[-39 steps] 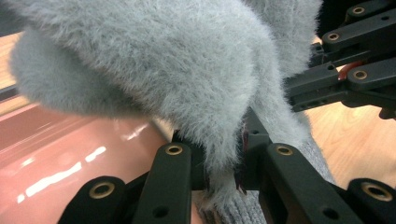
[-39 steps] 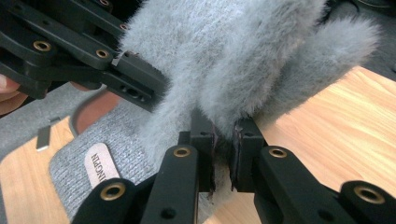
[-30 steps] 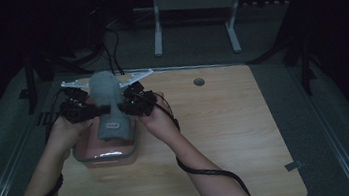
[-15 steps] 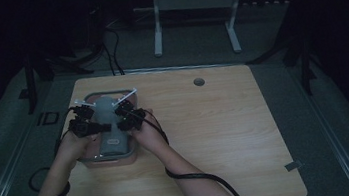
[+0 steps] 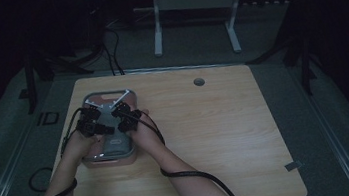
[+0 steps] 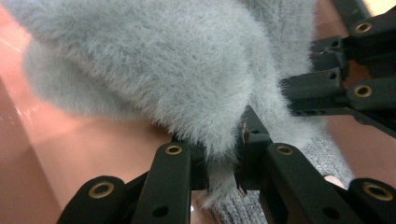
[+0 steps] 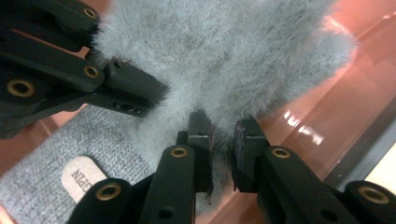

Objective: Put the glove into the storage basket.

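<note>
High view: left hand-held gripper (image 5: 91,124) and right hand-held gripper (image 5: 125,119) side by side over clear bin (image 5: 133,151) at left of counter (image 5: 217,138); bin's long axis runs away from person, both hands equally near.

Left gripper view: jaws pinched on lower edge of fluffy grey garment (image 6: 154,60), directly ahead, over bin's pink floor.

Right gripper view: jaws clamped on same garment's edge; ribbed cuff with label (image 7: 81,177) extends left, bin wall just right.
</note>
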Demonstrator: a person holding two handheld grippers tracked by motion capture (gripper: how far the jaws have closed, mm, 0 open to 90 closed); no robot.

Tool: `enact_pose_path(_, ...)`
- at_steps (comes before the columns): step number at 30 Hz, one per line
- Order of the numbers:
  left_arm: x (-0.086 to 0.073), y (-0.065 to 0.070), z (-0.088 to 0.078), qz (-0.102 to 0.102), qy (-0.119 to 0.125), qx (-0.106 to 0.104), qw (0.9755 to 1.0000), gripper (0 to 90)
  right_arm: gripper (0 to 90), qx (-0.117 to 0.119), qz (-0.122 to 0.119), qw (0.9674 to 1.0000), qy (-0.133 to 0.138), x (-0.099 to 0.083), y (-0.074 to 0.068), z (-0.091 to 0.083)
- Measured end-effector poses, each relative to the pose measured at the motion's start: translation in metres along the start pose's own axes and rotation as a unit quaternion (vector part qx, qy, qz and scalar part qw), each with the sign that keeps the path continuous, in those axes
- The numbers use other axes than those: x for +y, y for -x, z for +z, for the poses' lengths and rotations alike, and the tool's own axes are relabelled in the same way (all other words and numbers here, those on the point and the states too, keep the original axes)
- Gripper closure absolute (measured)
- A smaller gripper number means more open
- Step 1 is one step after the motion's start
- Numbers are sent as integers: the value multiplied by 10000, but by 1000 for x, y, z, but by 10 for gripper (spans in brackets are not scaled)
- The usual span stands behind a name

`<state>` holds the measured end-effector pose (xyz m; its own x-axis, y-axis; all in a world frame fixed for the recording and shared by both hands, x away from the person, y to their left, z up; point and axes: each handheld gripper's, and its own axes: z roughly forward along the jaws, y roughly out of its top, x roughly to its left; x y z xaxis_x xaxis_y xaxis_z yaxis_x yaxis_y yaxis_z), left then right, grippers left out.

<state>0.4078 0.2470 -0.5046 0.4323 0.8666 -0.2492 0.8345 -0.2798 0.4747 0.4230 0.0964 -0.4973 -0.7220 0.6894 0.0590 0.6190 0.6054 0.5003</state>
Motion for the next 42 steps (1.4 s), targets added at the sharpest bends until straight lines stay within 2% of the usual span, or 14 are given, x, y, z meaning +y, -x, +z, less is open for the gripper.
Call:
enact_pose_path(6, 3, 0, 10, 46, -187, 168, 9997, 772, 735, 87, -177, 9998, -11, 0, 6, -3)
enact_pose_path(10, 3, 0, 11, 19, -138, 200, 9997, 743, 673, 249, -164, 9995, 114, 2, 10, -15)
enact_pose_path(14, 2, 2, 0, -27, 221, 283, 9994, 572, 605, 508, -223, 9977, 396, 1, 14, -31)
enact_pose_path(17, 0, 7, -14, 222, 615, 468, 9968, 441, 508, 573, -525, 9949, 637, -1, 16, -44)
enact_pose_path(18, -1, 9, -19, 269, 735, 434, 9960, 401, 478, 617, -576, 9942, 667, -2, 17, -48)
enact_pose_path(20, -3, 13, -31, 330, 1025, 156, 9941, 329, 440, 785, -623, 9918, 796, -5, 20, -56)
enact_pose_path(22, -7, 20, -41, 541, 1206, 54, 9912, 255, 364, 889, -595, 9900, 924, -9, 24, -63)
enact_pose_path(25, -14, 27, -55, 546, 1568, -287, 9857, 237, 237, 1007, -702, 9883, 907, -17, 28, -69)
enact_pose_path(27, -21, 34, -62, 628, 1712, -288, 9828, 227, 217, 1126, -756, 9865, 919, -23, 30, -72)
enact_pose_path(29, -28, 41, -66, 717, 1770, -314, 9811, 227, 197, 1184, -807, 9850, 963, -30, 31, -75)
enact_pose_path(32, -40, 52, -67, 846, 1828, -508, 9782, 213, 191, 1171, -942, 9833, 1023, -40, 32, -79)
enact_pose_path(34, -46, 60, -67, 919, 1704, -644, 9790, 196, 186, 1145, -1047, 9821, 1069, -46, 31, -82)
enact_pose_path(36, -54, 67, -67, 976, 1717, -714, 9777, 195, 181, 1120, -1127, 9812, 1095, -52, 28, -85)
enact_pose_path(42, -76, 91, -65, 1267, 1855, -813, 9710, 175, 181, 1088, -1394, 9773, 1166, -70, 25, -91)
